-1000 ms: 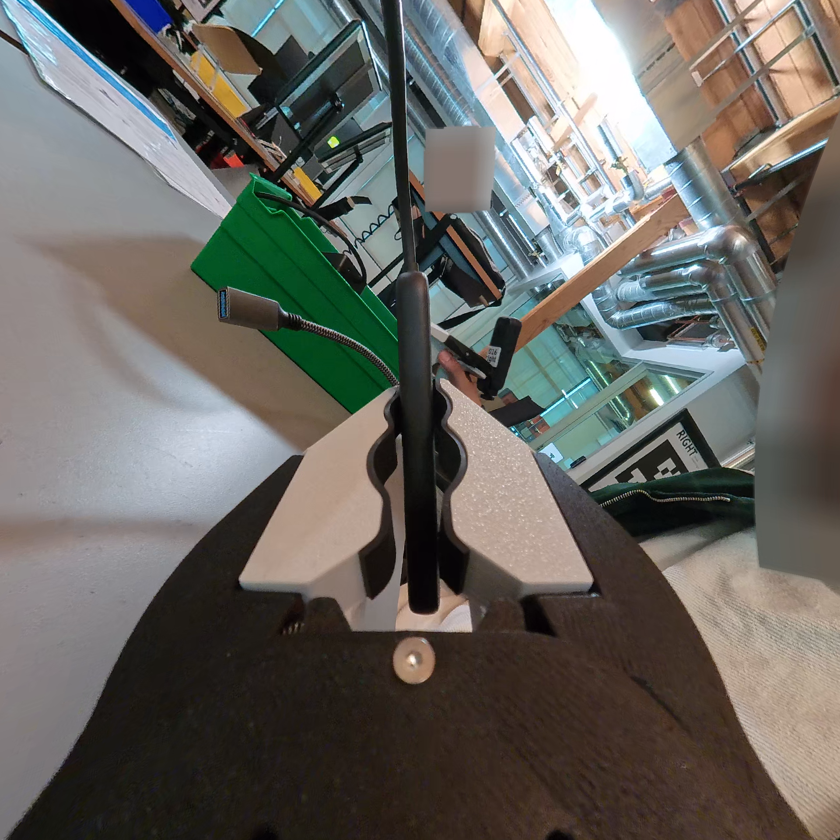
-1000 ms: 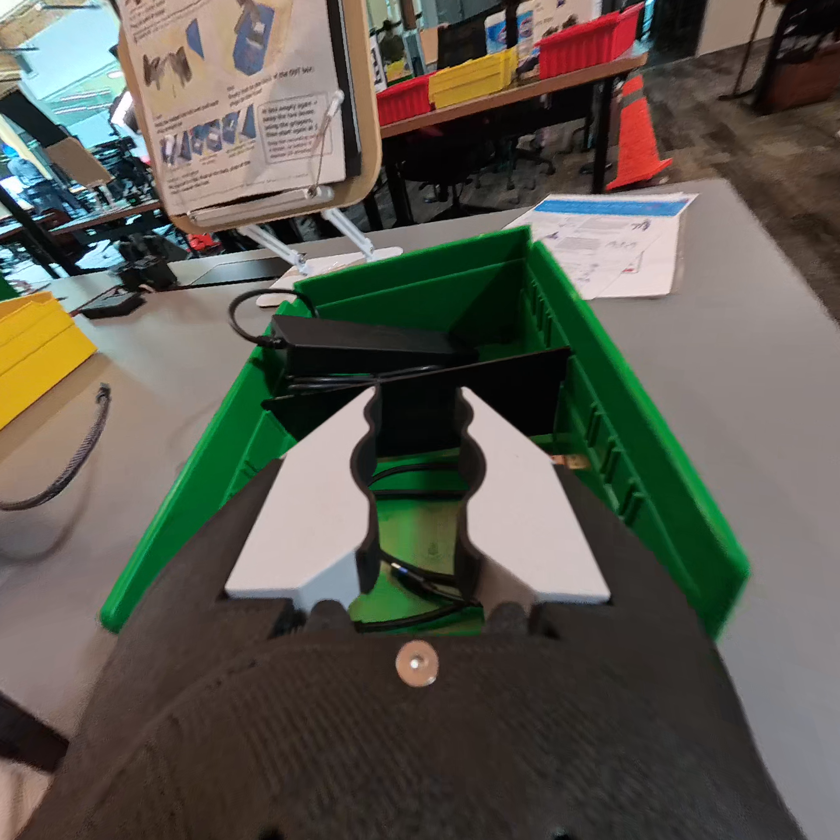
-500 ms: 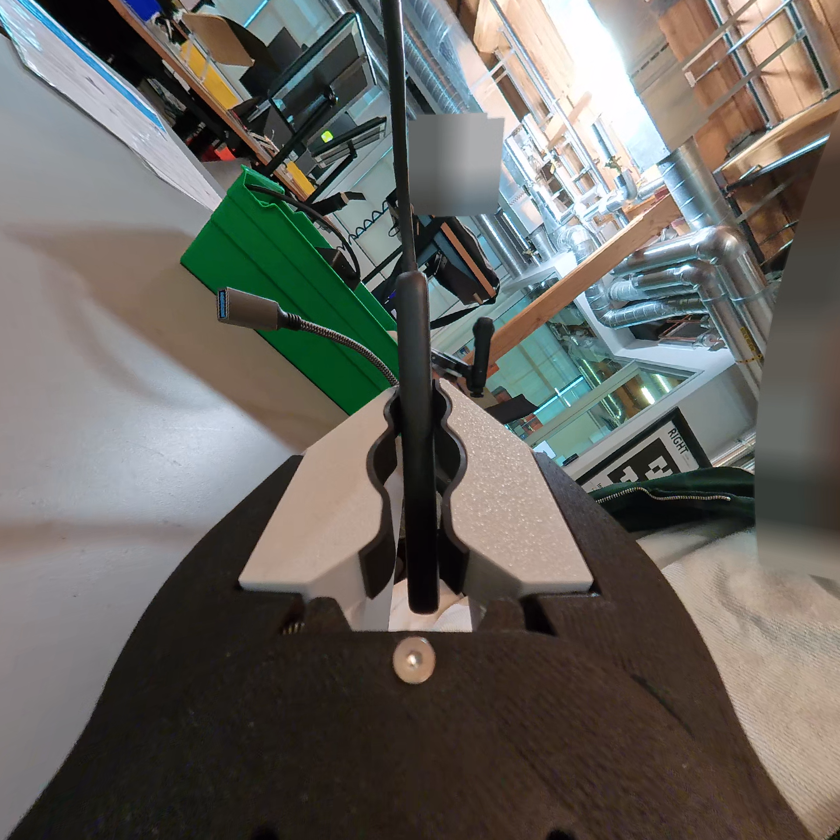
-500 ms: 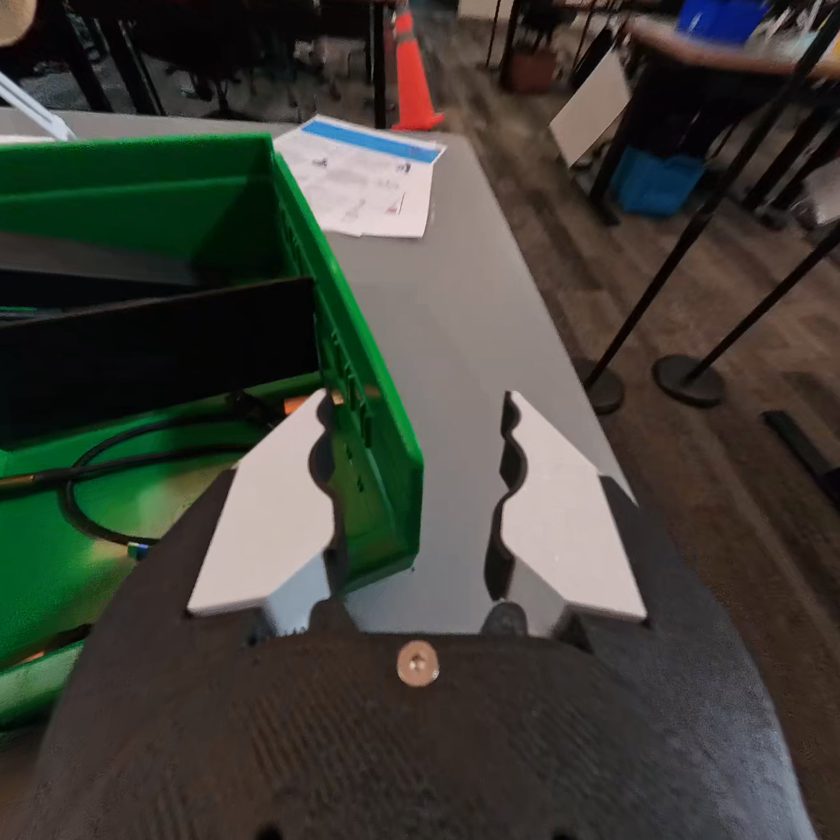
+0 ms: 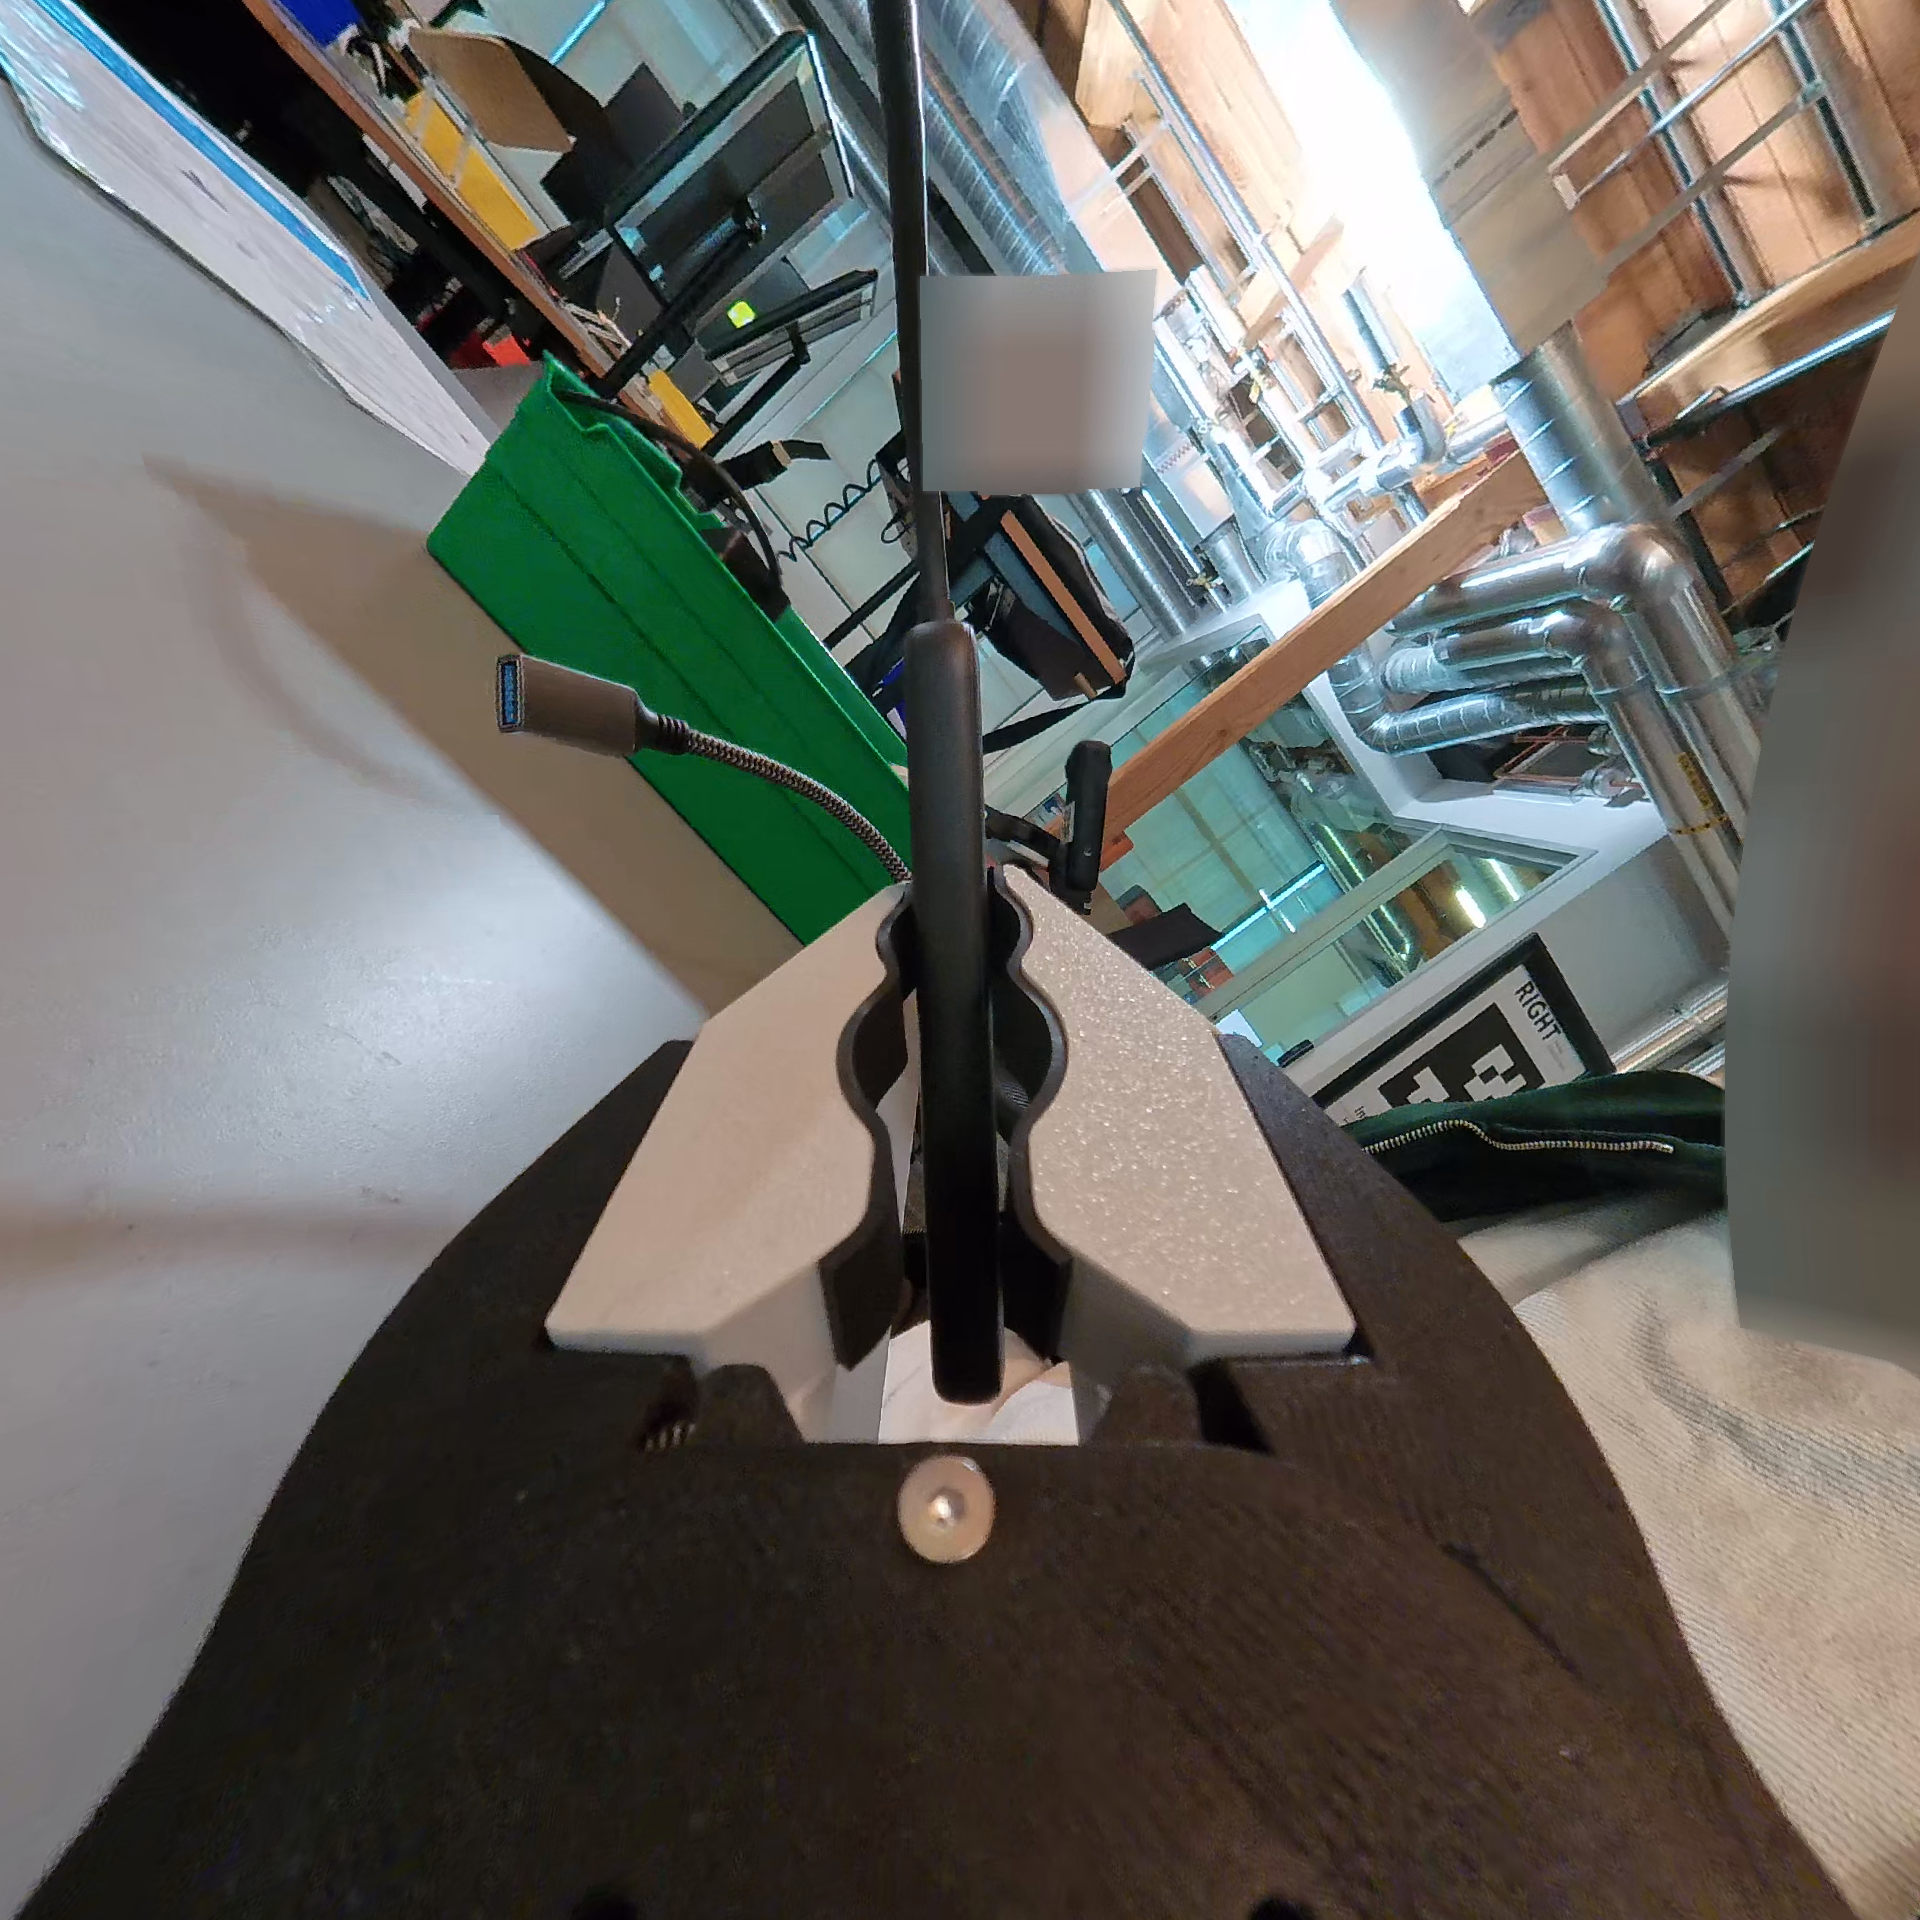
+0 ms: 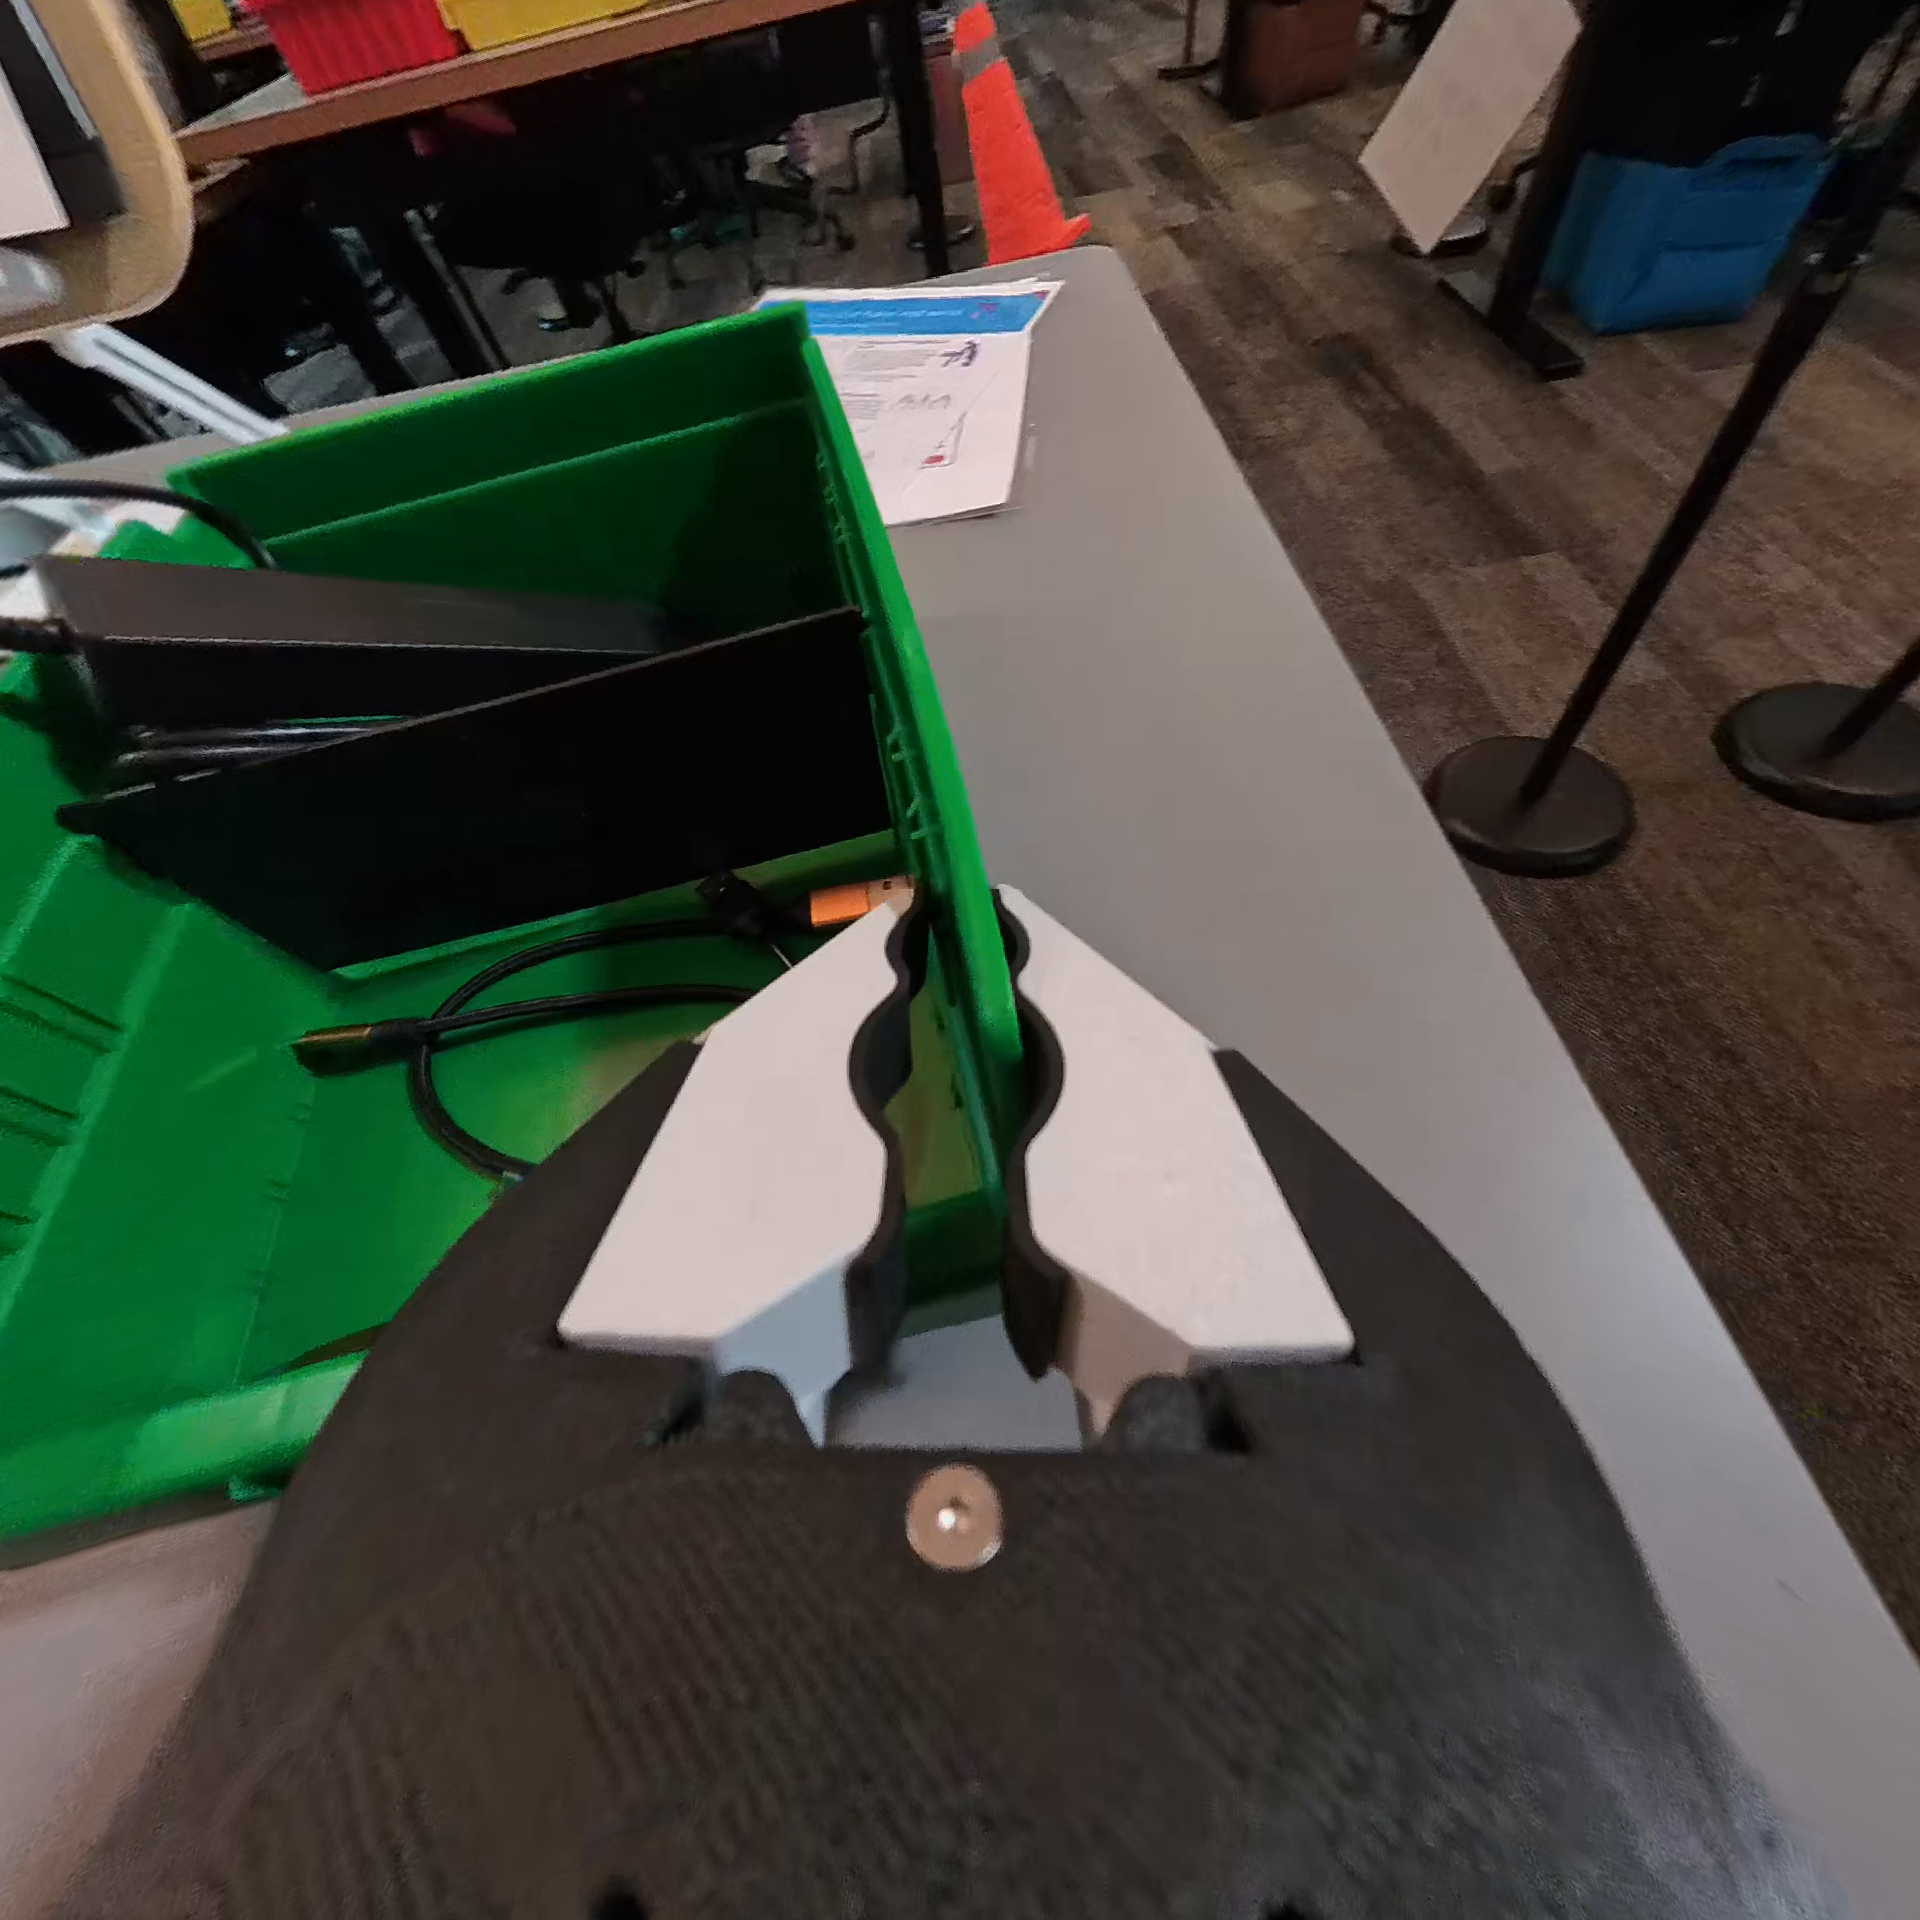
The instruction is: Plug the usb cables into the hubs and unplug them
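Left gripper [image 5: 954, 914]: clamped on black hub [image 5: 951, 1039]. Right gripper [image 6: 956, 914]: closed astride green bin [image 6: 582, 499] wall.

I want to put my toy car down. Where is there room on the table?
The grey table is bare to the right of the green bin, from the paper sheets at the far end down to the near edge. Inside the bin it is crowded: black dividers and cables. The right gripper is clamped on the bin's wall.

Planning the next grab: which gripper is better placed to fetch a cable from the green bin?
Probably the right gripper: it clamps the green bin's wall, beside the cables. The left gripper is shut on the hub.
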`<state>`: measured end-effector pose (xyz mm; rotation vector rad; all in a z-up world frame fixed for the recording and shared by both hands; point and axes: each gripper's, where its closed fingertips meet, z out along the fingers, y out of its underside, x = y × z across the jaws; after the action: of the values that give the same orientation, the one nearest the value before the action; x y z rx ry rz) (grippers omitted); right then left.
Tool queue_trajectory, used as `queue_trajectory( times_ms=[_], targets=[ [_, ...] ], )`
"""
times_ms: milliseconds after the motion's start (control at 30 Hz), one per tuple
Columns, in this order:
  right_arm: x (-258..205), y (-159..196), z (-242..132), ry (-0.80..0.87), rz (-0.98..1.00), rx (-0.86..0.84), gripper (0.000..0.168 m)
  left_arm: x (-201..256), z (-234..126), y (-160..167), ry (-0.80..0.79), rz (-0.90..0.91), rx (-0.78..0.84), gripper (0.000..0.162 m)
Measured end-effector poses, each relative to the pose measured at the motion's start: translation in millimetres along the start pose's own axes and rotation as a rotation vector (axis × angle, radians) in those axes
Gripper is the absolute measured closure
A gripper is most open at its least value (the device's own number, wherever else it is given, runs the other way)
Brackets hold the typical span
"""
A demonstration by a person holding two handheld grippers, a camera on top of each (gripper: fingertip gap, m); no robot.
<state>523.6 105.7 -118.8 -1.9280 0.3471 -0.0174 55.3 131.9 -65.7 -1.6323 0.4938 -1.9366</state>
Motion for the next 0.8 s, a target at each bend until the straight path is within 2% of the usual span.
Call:
queue_trajectory(
  times_ms=[33,167,700,733,767,800],
  targets=[
    [3.1,-0.3,-1.0,0.01,0.012,0.003,0.16,-0.3,0.0,0.0,0.0,-0.002,0.001,0.152],
    [5.1,-0.7,-1.8,-0.003,0.061,0.02,0.165,-1.3,-0.1,-0.4,0.0,-0.011,0.004,0.152],
    [-4.8,-2.3,1.2,-0.055,0.047,0.032,0.164,-3.5,0.4,0.4,-0.003,-0.026,0.005,0.152],
    [-3.6,-7.4,-0.6,-0.03,0.056,0.049,0.163,-3.6,0.4,0.3,-0.004,-0.026,0.006,0.152],
    [-3.7,-17.3,-5.2,-0.002,0.046,0.083,0.153,-3.7,0.2,0.2,-0.005,-0.026,0.007,0.152],
    [-7.5,-30.6,-13.0,0.018,0.008,0.131,0.135,-3.9,0.2,0.5,-0.006,-0.026,0.006,0.152]
  ],
)
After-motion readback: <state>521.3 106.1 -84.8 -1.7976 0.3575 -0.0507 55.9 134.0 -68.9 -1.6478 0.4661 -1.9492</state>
